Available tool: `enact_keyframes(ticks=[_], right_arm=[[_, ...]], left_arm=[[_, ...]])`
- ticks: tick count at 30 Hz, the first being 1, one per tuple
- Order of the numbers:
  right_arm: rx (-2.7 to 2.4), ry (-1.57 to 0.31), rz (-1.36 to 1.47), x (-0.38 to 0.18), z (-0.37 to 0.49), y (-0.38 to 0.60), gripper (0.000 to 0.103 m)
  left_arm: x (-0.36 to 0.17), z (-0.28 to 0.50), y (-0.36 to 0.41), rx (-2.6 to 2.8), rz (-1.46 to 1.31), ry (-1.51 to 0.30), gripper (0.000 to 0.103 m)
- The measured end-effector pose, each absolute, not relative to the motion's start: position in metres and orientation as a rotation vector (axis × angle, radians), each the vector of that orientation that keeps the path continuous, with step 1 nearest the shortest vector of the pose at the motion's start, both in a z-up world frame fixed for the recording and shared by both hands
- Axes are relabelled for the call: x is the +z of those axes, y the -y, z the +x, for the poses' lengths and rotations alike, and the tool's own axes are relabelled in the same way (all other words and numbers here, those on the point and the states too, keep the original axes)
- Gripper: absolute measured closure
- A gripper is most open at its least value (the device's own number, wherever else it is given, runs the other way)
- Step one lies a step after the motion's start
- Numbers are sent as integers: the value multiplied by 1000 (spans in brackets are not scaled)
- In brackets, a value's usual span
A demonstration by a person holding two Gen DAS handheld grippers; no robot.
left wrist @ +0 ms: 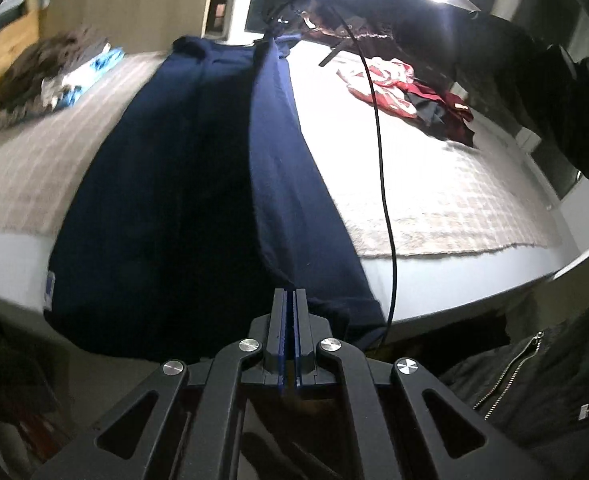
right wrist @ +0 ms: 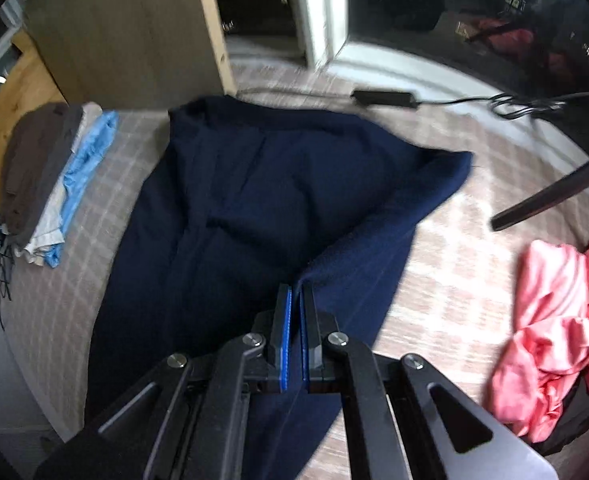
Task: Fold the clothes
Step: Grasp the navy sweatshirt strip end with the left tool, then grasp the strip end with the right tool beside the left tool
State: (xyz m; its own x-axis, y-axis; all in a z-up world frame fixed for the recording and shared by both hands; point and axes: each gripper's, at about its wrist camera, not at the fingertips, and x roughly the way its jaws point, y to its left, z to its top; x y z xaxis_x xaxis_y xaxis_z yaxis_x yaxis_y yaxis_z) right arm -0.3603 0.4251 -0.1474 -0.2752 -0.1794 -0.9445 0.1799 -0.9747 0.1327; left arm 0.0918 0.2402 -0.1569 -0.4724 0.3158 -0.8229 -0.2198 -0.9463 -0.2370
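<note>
A navy blue garment [left wrist: 198, 184] lies lengthwise on a bed with a checked beige cover [left wrist: 34, 160]. My left gripper [left wrist: 290, 296] is shut on its near edge and lifts a ridge of cloth that runs to the far end. There the other gripper [left wrist: 282, 36] holds the same fold. In the right wrist view my right gripper [right wrist: 296, 292] is shut on the navy garment [right wrist: 254, 184], with cloth passing between its fingers and one side folded over.
A stack of folded clothes [right wrist: 46, 176] in brown, grey, white and light blue sits at the left. Red and white clothes [left wrist: 394, 84] lie loose on the right, seen pink in the right wrist view [right wrist: 554, 320]. A black cable [left wrist: 382, 160] hangs across. A tripod leg [right wrist: 554, 192] stands right.
</note>
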Motion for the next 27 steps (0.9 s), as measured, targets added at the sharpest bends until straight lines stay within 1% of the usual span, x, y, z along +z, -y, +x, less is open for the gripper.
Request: enact_keyframes(ticks=[1, 2, 3, 5, 7, 9, 12, 14, 15, 16, 17, 20, 22, 27], right_arm=[[-2323, -38, 1748, -155, -361, -415, 98], [-2302, -77, 1759, -162, -362, -405, 95], [-2295, -162, 1795, -169, -362, -394, 89], [-2303, -283, 1805, -173, -358, -381, 82], [-2303, -300, 1758, -164, -352, -379, 78], [-2310, -256, 1732, -148, -344, -386, 66], [-2303, -182, 1673, -123, -316, -405, 64], [-2275, -153, 1654, -113, -286, -420, 64], [-2259, -129, 1649, -109, -269, -428, 64], [-2242, -104, 1643, -105, -252, -436, 64], [-2225, -79, 1637, -101, -232, -445, 64], [-2208, -48, 1643, -97, -178, -471, 63], [-2208, -40, 1663, -102, -151, -486, 63], [-2156, 30, 1698, -127, -89, -502, 63]], left_arm=[[-163, 91, -237, 2459, -1418, 140, 101], [-171, 90, -234, 2465, -1440, 130, 101], [-175, 90, -231, 2462, -1466, 137, 100], [-181, 90, -223, 2450, -1516, 162, 100], [-182, 91, -217, 2452, -1540, 164, 97], [-175, 96, -217, 2468, -1515, 111, 93], [-160, 101, -227, 2438, -1437, 27, 92], [-153, 103, -248, 2387, -1361, -39, 82], [-150, 105, -260, 2356, -1321, -78, 74], [-150, 107, -271, 2338, -1292, -139, 69], [-151, 108, -285, 2326, -1267, -225, 69], [-158, 115, -302, 2289, -1227, -350, 69], [-163, 118, -300, 2277, -1215, -416, 70], [-171, 125, -291, 2182, -1138, -678, 70]])
